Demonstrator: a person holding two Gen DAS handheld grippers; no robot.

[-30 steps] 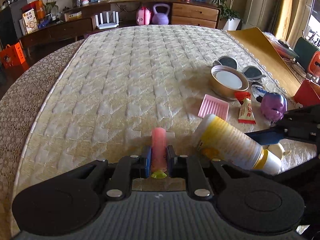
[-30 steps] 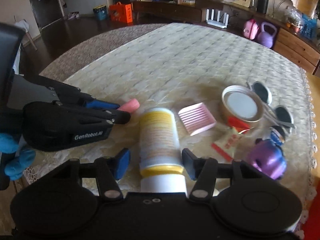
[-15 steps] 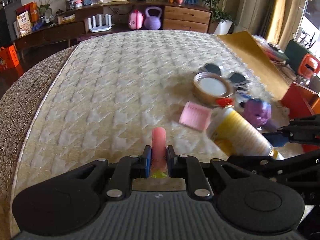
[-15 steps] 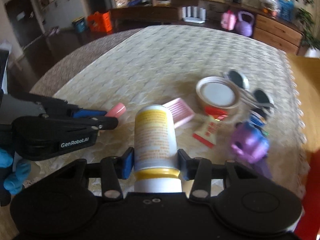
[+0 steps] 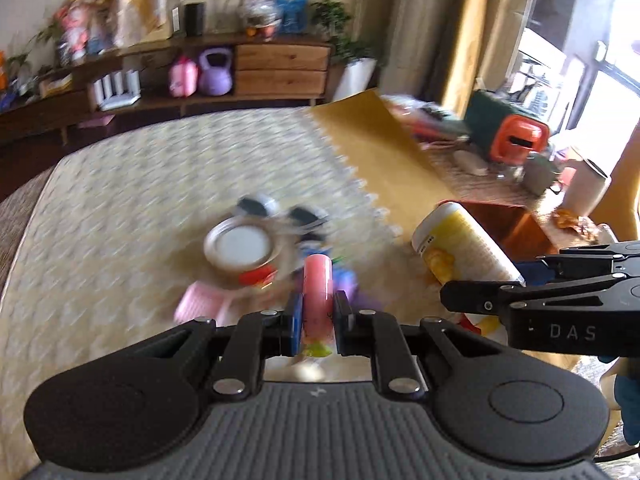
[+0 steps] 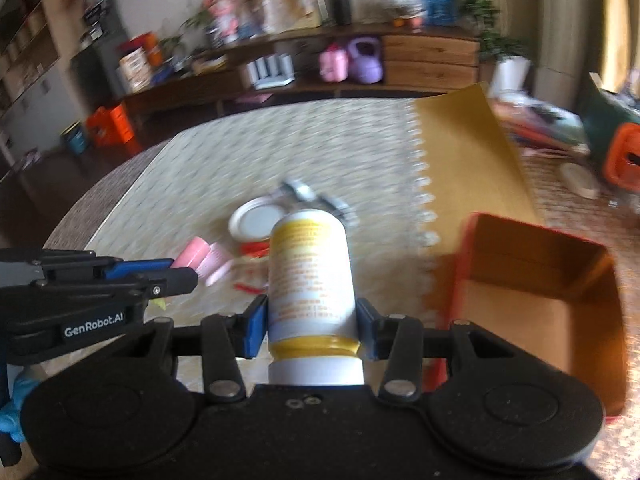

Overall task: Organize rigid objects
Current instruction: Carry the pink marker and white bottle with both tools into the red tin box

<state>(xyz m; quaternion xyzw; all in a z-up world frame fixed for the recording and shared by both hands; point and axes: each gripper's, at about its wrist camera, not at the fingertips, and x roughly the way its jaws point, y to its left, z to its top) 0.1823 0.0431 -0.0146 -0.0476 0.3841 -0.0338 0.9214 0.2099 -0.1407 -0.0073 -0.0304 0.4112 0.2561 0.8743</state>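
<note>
Two cylinders ride in my grips above the quilted cream bedspread (image 5: 120,208): my left gripper (image 5: 316,320) is clamped on a pink tube (image 5: 317,280), my right gripper (image 6: 310,320) on a yellow-and-white bottle (image 6: 310,276). Each object's long axis runs forward along the fingers, the bottle's white cap end nearest my camera. An orange box (image 6: 536,280) sits open at right; a wooden sideboard (image 6: 430,60) lines the far wall.
</note>
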